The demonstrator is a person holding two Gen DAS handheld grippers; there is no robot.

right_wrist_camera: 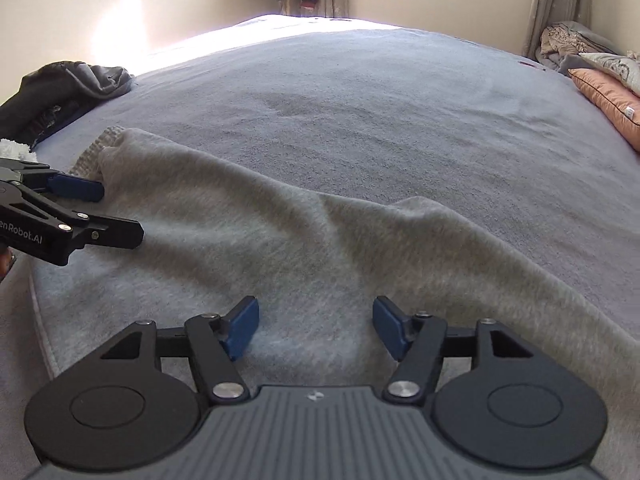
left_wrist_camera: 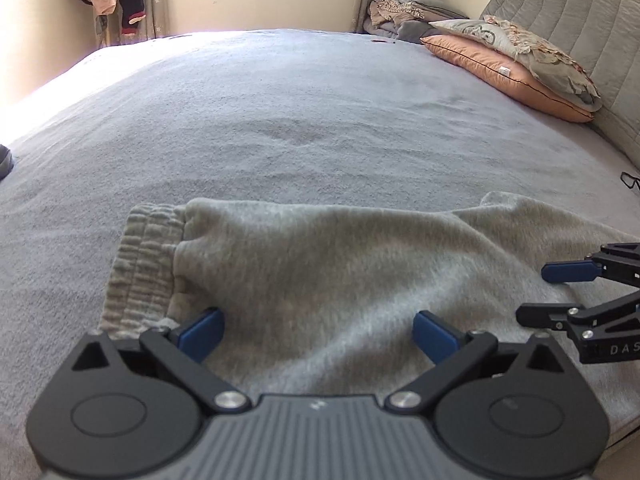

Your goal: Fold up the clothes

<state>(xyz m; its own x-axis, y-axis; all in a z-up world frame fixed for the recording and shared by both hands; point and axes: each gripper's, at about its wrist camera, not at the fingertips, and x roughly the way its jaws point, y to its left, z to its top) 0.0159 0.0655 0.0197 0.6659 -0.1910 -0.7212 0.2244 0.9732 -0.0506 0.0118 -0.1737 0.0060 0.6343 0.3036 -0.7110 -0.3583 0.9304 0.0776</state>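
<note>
Left wrist view: a bed (left_wrist_camera: 280,92) with grey trousers (left_wrist_camera: 320,264) lying flat at its near edge, waistband left. The left gripper (left_wrist_camera: 318,334) hovers spread wide above them, empty; the right gripper (right_wrist_camera: 316,330) likewise spread, holding nothing.

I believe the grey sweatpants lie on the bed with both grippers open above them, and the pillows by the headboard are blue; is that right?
One detail is off: the pillows are orange and grey, as the left wrist view shows. The grey sweatpants do lie on the bed, with the left gripper and right gripper open.
</note>
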